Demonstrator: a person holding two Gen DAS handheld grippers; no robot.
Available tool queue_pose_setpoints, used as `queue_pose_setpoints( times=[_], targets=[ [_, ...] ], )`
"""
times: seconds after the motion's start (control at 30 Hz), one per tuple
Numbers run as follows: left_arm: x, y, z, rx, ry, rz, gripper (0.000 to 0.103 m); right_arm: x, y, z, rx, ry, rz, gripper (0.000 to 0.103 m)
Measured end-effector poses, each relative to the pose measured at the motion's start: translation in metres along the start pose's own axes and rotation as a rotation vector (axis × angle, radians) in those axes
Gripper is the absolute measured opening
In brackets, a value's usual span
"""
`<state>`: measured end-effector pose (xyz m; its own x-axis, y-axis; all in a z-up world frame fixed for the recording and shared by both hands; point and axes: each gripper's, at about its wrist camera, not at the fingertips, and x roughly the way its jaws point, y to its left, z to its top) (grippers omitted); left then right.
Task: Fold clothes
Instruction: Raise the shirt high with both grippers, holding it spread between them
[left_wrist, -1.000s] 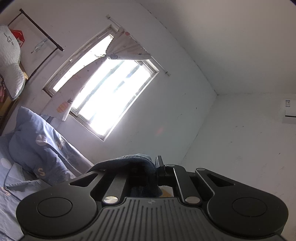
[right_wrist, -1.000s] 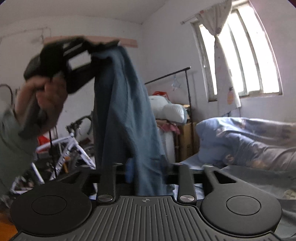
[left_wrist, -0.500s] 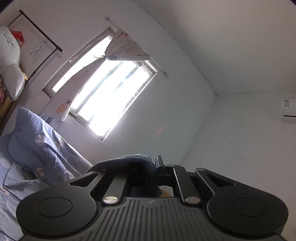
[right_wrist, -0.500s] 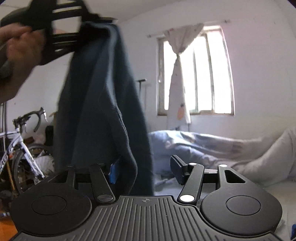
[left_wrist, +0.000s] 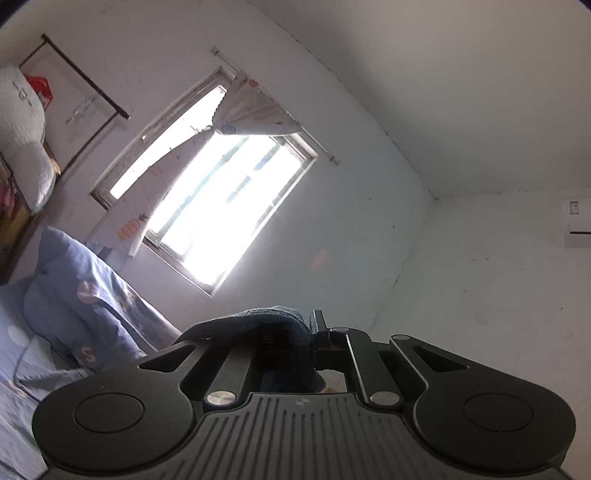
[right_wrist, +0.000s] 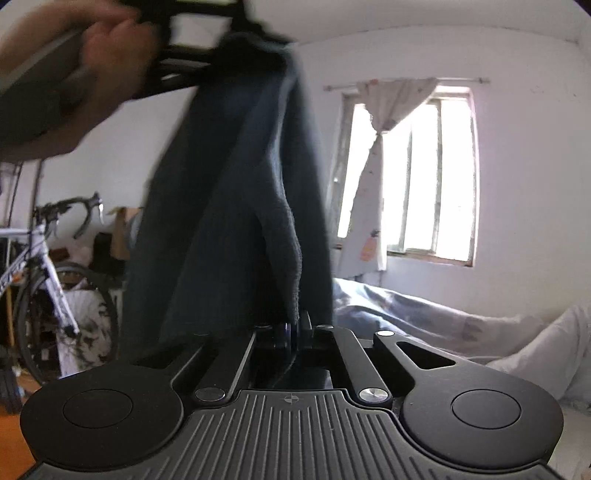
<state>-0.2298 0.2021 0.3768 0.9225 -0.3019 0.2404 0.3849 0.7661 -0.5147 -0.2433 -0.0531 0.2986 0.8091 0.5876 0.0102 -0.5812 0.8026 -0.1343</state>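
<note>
Swinging toward the window since a second ago, the right hand-held gripper (right_wrist: 291, 328) has snapped from half-open to clenched, its jaws now pinching the lower hanging edge of a dark blue, soft knitted garment (right_wrist: 236, 206). At 11 o'clock in the right wrist view, the person's left hand (right_wrist: 85, 74) holds the left hand-held gripper (right_wrist: 236, 40) high; it has barely moved and stays clamped on the garment's top edge, a fold of the blue cloth (left_wrist: 258, 325) bunched over its jaws in the left wrist view.

The garment hangs in mid-air between the two grips, draped lengthwise in loose vertical folds, well above the blue patterned bedding (right_wrist: 424, 310) that lies at 3 o'clock. Its surface looks thick and limp, with a ribbed or rolled hem near the lower grip; which part of the garment each gripper holds cannot be told.

To do this step well, the judgement is that both grips should stay firm while the hands draw apart, spreading the cloth flat before it goes down on the bed. A thin pinch on one layer could slip, so steady tension matters.
</note>
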Motion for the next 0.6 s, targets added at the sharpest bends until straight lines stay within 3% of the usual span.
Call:
queue_pose_setpoints(
  times=[0.2,0.37,0.6],
  targets=[
    [-0.009,0.010,0.008,0.002,-0.044,0.046,0.013,-0.010,-0.043,0.035,-0.040,-0.064,-0.117,0.003],
    [-0.010,0.002,0.013,0.082,-0.058,0.098,0.012,-0.029,-0.074,0.087,-0.117,-0.156,-0.182,0.003],
    [-0.016,-0.037,0.028,0.152,-0.102,0.041,0.010,-0.078,-0.084,0.160,-0.291,-0.293,-0.224,0.003]
  ],
)
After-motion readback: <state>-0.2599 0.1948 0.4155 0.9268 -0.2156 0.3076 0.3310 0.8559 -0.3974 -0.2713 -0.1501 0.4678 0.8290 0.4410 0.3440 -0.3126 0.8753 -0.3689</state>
